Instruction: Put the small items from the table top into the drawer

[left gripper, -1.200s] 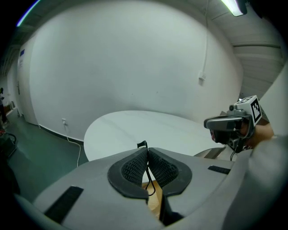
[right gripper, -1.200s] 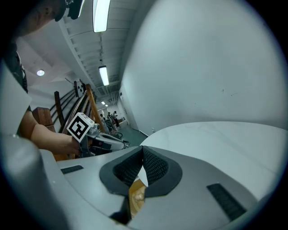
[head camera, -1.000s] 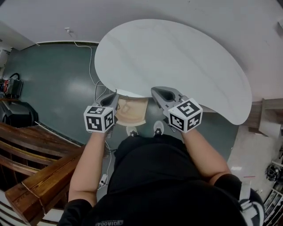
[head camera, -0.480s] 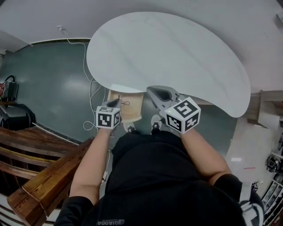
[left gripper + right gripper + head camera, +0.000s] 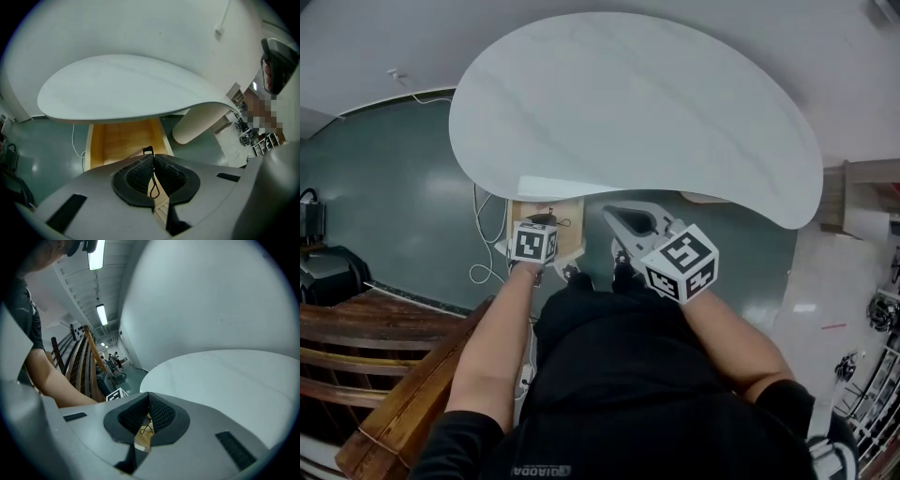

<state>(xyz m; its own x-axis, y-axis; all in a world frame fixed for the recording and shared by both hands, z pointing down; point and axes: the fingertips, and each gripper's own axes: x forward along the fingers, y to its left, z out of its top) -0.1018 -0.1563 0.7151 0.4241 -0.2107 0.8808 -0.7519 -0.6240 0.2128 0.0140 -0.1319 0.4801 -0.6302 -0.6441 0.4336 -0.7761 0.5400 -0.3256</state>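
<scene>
The white kidney-shaped table top is bare. Under its near edge the wooden drawer stands pulled out. My left gripper points steeply down over the drawer's front part. In the left gripper view it is shut on a thin black wire loop that hangs between the pads, with the drawer's floor beyond. My right gripper hovers right of the drawer at the table's edge. Its jaws meet at the tips with nothing between them.
A ribbed beige pedestal holds the table up right of the drawer. White cables lie on the green floor to the left. A wooden stair railing runs at lower left. The person's shoes are just before the drawer.
My left gripper has sunk from the table's edge down over the open drawer and tipped more steeply, still shut. The right gripper has shifted a little left and down.
</scene>
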